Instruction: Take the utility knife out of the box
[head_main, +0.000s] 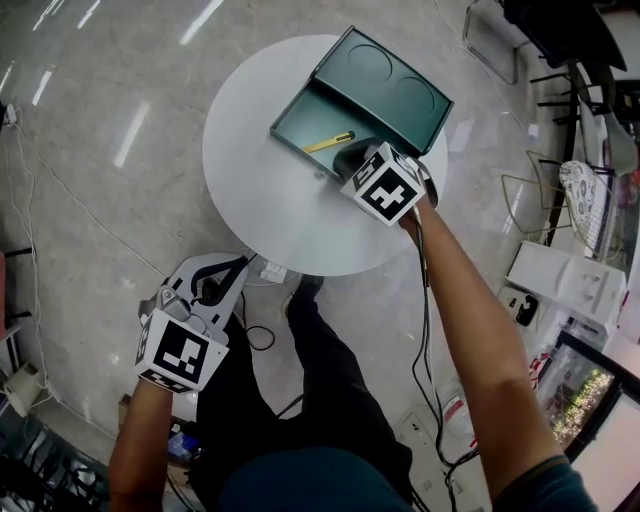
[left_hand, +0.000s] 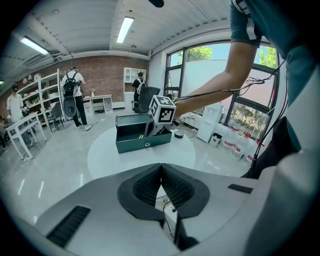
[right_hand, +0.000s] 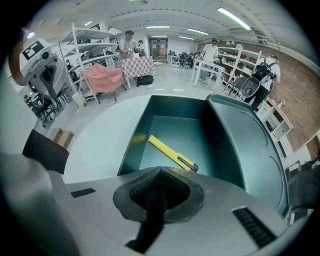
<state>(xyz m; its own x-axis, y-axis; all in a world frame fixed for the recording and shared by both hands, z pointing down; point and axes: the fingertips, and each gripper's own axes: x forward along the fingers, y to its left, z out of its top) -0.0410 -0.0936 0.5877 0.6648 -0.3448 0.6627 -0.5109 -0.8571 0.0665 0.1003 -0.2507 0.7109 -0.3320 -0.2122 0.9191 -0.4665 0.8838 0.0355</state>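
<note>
We wear a dark teal short sleeve (head_main: 545, 485), dark trousers (head_main: 335, 385) and a dark shoe (head_main: 305, 289). Left claw (left_hand: 161, 169) and right claw (right_hand: 161, 174): pale grey shells, black ribbed pads (left_hand: 144, 187), each topped by a white cube (head_main: 180, 352) with black square markers. Black cables (head_main: 424, 310) trail along our right arm (head_main: 480, 330).

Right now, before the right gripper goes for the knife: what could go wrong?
1. Right gripper is shut above the box; lowered like that it could shove the utility knife, not grasp it.
2. The knife lies flat on the box floor: a grip may slip.
3. Left gripper is off the table; nothing steadies the box.
</note>
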